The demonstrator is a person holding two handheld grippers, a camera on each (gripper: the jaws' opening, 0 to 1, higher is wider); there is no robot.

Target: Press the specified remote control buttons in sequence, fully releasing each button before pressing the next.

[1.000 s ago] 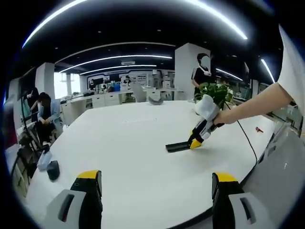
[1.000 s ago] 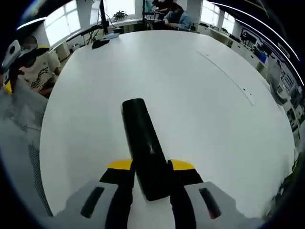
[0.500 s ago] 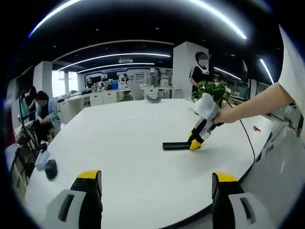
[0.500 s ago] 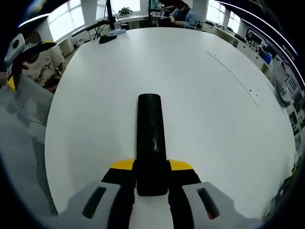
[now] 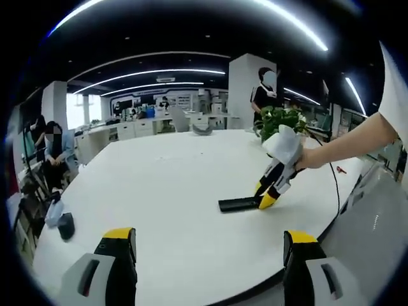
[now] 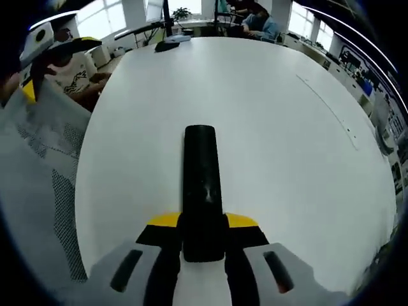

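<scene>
Between right gripper jaws: black remote, lying on white table.

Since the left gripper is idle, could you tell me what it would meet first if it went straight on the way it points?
Probably bare white table: the left gripper stands open over it. The black remote, held by the right gripper, lies off to the right of that line, though depth is unclear.

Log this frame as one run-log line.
right gripper: shut on remote | left gripper: open, idle | remote on white table
</scene>
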